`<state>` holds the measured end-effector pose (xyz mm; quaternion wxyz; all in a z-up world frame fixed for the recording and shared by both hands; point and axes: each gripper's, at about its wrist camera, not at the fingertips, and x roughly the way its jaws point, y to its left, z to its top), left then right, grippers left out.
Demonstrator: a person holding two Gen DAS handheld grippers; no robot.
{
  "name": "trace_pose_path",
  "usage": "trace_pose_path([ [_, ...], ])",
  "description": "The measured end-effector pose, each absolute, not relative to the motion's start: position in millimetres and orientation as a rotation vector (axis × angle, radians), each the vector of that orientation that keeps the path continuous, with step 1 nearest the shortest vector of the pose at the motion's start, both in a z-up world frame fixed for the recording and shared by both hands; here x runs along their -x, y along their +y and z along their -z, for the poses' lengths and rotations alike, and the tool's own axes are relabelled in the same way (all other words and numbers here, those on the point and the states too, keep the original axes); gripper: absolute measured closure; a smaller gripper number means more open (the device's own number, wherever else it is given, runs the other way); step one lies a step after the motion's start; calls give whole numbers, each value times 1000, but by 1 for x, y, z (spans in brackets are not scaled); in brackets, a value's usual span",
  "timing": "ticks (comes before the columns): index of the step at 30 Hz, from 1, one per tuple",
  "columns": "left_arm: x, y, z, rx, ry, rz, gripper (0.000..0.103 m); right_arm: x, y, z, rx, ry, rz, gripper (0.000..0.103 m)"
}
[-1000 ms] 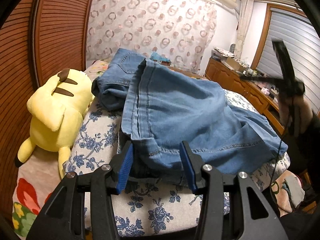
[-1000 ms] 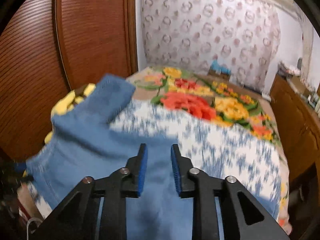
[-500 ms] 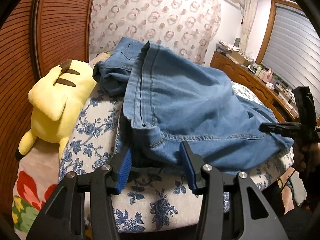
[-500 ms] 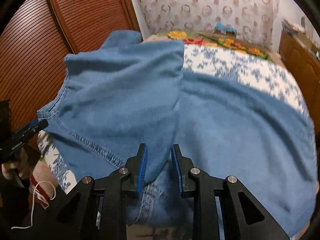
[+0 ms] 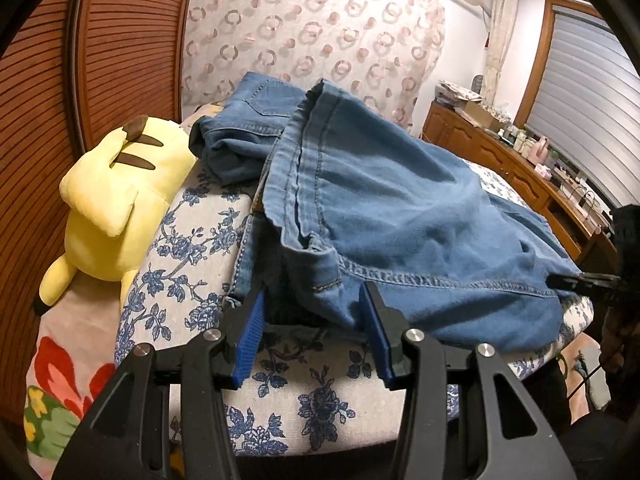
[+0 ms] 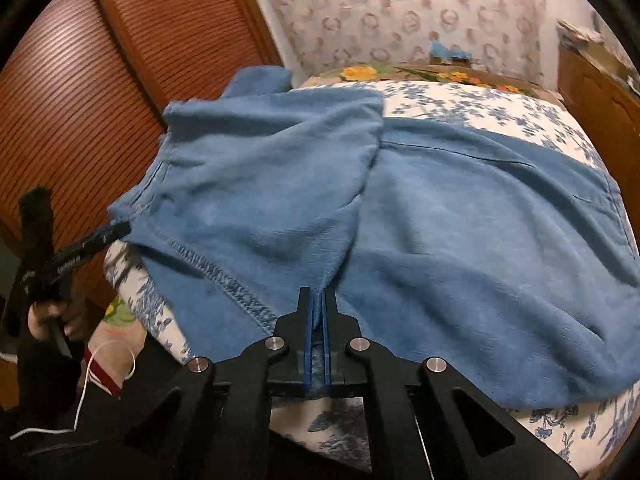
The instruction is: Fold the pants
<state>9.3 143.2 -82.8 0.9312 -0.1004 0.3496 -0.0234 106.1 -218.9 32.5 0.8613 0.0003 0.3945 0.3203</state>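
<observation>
Blue denim pants (image 5: pixel 384 208) lie bunched on the floral bedspread, one leg laid over the rest, its hem at the near edge. My left gripper (image 5: pixel 314 308) is open, its blue pads either side of the hem corner without clamping it. In the right wrist view the pants (image 6: pixel 460 240) spread across the bed. My right gripper (image 6: pixel 318 304) is shut on a fold of the denim at the near edge. The left gripper (image 6: pixel 116 230) shows there at the far hem corner, and the right gripper's tip (image 5: pixel 560 280) shows in the left wrist view.
A yellow plush toy (image 5: pixel 116 200) lies at the left of the bed, next to the wooden slatted door (image 5: pixel 120 40). A wooden dresser (image 5: pixel 520 168) with clutter stands along the right. The bed's edge (image 5: pixel 320 420) is just below my left gripper.
My right gripper has closed on the denim fold; it was open around it half a second ago. The left gripper has stayed open at the hem corner.
</observation>
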Motion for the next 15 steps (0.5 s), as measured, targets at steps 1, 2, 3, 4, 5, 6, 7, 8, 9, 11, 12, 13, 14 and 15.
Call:
trace_pose_path([
  [1,-10,143,84,201,717,46,55,-109,-223,-34,-10,823,-664,100],
  [2,-9,142,84,195,716,43,55,-112,-225,-36,-11,813,-652,96],
  [3,-8,142,84,193,715,40,55,-115,-227,-38,-10,805,-639,95],
  [4,-8,142,84,195,716,40,55,-119,-228,-41,-13,800,-634,95],
  [5,-8,142,85,199,717,41,55,-124,-229,-44,-18,795,-633,94],
  [6,-8,142,85,199,718,40,55,-125,-225,-47,-17,788,-630,94],
  [7,-8,142,86,200,718,40,55,-132,-224,-51,-9,775,-623,90],
  [8,-8,141,87,201,719,40,55,-136,-222,-53,-4,761,-619,88],
  [9,-9,141,87,199,721,39,55,-144,-219,-56,-4,748,-620,87],
  [11,-9,139,87,193,721,37,55,-164,-210,-61,-4,745,-623,87],
  [12,-9,140,87,193,721,37,55,-171,-206,-60,-2,747,-620,87],
  [13,-10,140,87,192,721,36,55,-183,-201,-60,-3,748,-615,87],
  [14,-11,140,88,190,721,36,55,-194,-196,-59,-9,758,-608,87],
  [15,-11,140,88,189,720,36,55,-205,-189,-57,-12,769,-607,87],
])
